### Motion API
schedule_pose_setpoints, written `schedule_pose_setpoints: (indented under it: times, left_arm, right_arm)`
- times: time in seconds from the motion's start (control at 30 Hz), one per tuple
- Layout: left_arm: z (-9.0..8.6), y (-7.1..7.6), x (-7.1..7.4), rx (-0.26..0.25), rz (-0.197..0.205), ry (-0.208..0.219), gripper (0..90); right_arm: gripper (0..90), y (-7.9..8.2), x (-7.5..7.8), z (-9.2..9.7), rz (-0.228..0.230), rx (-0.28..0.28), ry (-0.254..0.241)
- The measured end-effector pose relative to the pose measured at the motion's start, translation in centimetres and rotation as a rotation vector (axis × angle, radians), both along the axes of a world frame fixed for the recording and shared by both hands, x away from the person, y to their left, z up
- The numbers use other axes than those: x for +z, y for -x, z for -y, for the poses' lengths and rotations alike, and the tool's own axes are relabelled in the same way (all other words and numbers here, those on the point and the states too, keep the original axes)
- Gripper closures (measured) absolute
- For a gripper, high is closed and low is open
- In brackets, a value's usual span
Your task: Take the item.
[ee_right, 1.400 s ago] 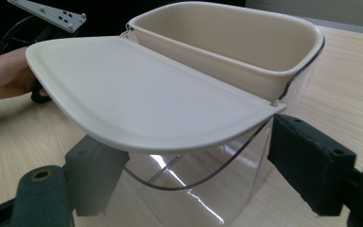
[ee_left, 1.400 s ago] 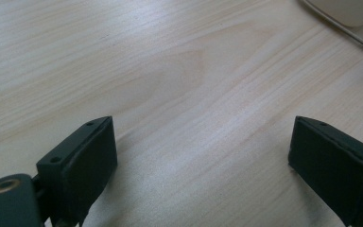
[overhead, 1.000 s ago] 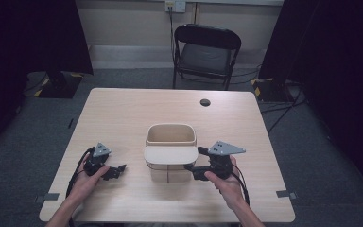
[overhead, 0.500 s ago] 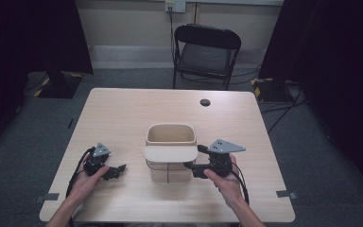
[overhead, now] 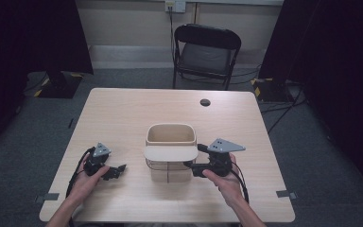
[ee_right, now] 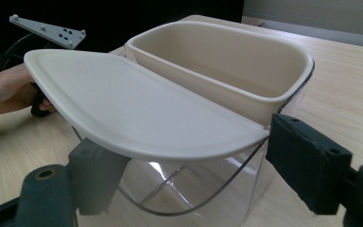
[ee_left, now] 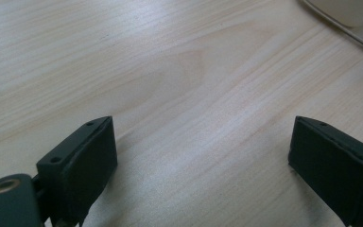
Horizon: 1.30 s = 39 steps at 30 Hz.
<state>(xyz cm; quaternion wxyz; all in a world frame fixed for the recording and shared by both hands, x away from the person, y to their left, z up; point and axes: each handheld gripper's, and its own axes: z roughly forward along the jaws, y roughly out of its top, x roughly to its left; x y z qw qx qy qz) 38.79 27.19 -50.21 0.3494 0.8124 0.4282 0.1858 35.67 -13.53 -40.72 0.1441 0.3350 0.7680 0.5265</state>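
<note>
One lidded container [overhead: 168,153] stands on the table [overhead: 123,113], a little nearer the near edge than the far one and about midway between the side edges. It has a cream upper tub, a clear lower part and a cream flap lid [ee_right: 132,111] hanging out over its near side. The right gripper [overhead: 194,169] sits against its right side; its jaws have just been closing, and the lid's corner lies between them with no pad pressing on it. The left gripper [overhead: 115,171], well apart to the left, rests with jaws apart over bare wood. Count: one container, one lid, two grippers, one small dark disc [overhead: 205,102] near the far edge.
</note>
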Motion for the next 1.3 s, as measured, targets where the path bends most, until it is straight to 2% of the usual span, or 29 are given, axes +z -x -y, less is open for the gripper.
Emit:
schedule_pose_setpoints:
  times: [0.13,1.3]
  left_arm:
    - [0.0,0.0,-0.01,-0.001,0.0,0.001,8.1]
    - [0.0,-0.01,-0.02,0.0,0.001,0.002,8.1]
  right_arm:
    - [22.2,-0.12,0.12,0.04,-0.002,-0.002,-0.014]
    - [22.7,-0.44,0.52,0.07,0.016,0.01,-0.016]
